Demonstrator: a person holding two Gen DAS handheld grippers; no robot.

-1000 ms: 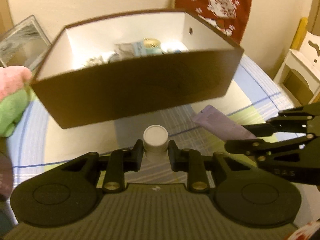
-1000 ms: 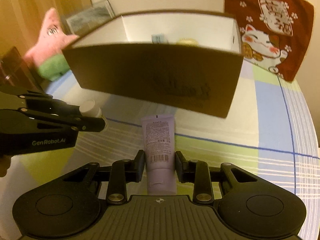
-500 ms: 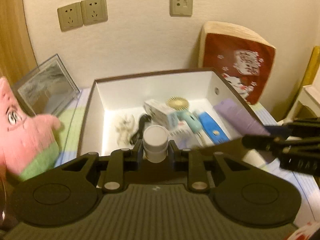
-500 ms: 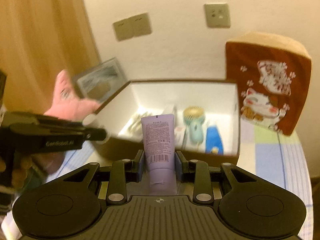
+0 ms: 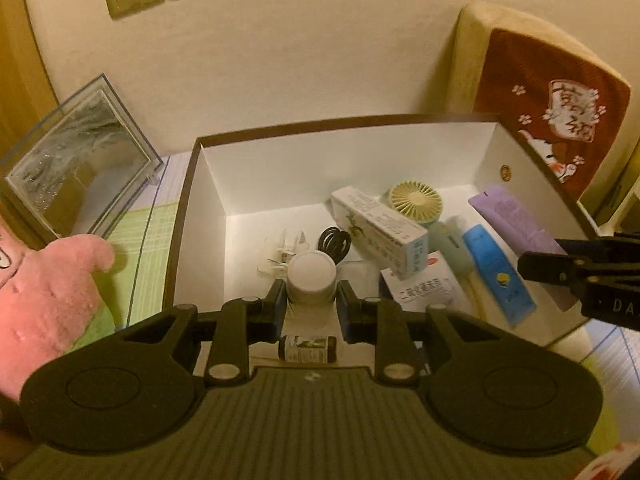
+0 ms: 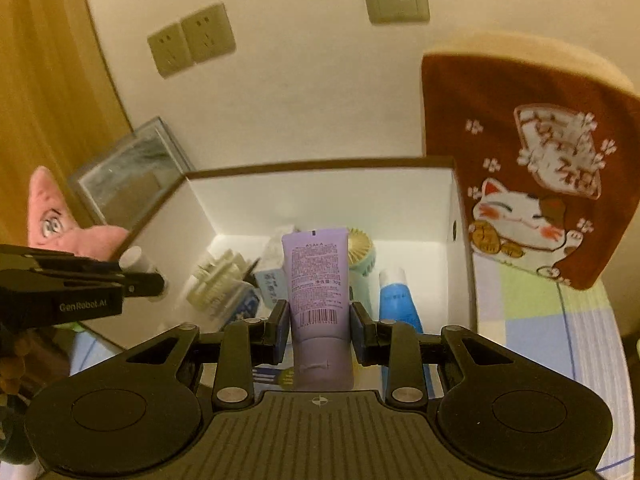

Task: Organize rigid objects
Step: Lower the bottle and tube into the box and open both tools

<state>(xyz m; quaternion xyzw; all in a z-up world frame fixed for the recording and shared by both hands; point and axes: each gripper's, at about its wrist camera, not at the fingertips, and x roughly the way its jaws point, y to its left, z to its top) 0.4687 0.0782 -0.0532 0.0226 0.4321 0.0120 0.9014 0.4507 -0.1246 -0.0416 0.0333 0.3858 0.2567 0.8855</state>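
A brown box with a white inside (image 5: 208, 184) (image 6: 460, 208) stands against the wall. It holds a small fan (image 5: 416, 199), a blue tube (image 5: 496, 272), cartons (image 5: 380, 236), a black cable and a small brown bottle (image 5: 308, 349). My left gripper (image 5: 312, 298) is shut on a white-capped bottle (image 5: 312, 274) and holds it over the box's near left part. My right gripper (image 6: 318, 322) is shut on a purple tube (image 6: 318, 280) and holds it over the box's right part; the tube also shows in the left wrist view (image 5: 516, 224).
A pink plush star (image 5: 44, 284) (image 6: 52, 220) lies left of the box. A framed picture (image 5: 76, 160) leans on the wall behind it. A red cat cushion (image 6: 528, 168) stands right of the box. The table has a checked cloth (image 6: 568, 320).
Both grippers rose from table level in front of the box to above it and moved forward over its opening, each keeping hold of its item.
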